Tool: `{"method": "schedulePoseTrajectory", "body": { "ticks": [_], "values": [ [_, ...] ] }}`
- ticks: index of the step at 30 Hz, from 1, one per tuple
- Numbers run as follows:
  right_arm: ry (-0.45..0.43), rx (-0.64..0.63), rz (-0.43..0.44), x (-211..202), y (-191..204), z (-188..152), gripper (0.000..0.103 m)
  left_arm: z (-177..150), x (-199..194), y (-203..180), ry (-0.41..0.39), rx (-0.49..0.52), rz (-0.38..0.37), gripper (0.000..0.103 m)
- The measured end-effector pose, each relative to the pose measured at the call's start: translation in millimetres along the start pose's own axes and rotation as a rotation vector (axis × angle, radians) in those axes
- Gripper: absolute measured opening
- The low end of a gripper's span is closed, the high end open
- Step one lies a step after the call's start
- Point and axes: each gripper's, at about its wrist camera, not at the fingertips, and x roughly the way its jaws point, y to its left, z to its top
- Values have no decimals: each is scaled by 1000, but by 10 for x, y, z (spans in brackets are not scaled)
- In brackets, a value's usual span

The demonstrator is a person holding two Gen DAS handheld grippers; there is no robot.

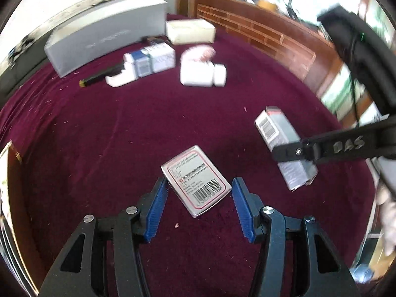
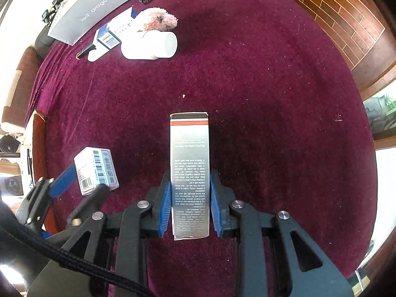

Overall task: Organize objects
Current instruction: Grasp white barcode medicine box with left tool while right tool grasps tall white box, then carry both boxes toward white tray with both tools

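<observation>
Right wrist view, maroon velvet cloth (image 2: 259, 86) (crumb-flecked), brick wall (image 2: 346, 22) beyond

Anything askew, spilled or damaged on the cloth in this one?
The white bottle lies tipped on its side near the pink fluffy thing; nothing has spilled. The small barcode box lies skewed between the left gripper's open fingers. No damage visible.

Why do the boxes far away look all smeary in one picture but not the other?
Left wrist view: motion blur smears the far white bottle and grey box; the window glares white. Right wrist view: sharper, the print on the silver box in the right claw is readable. Both views bend straight edges, since the lenses are fisheye.
</observation>
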Motion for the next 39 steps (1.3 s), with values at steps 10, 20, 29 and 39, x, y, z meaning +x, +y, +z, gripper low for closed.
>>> {"method": "schedulePoseTrajectory", "body": {
  "ticks": [10, 20, 29, 39],
  "values": [
    [-8, -12, 1, 26, 32, 16, 34, 60, 69, 158, 16, -145, -43, 28],
    [-11, -70, -59, 86, 240, -9, 56, -134, -178, 482, -3, -303, -90, 28],
    [-26, -148, -201, 121, 404, -69, 51, -333, -490, 562, -10, -315, 5, 29],
    [-109, -132, -183, -101, 455, -133, 25, -646, -981, 940, -50, -411, -2, 29]
  ]
}}
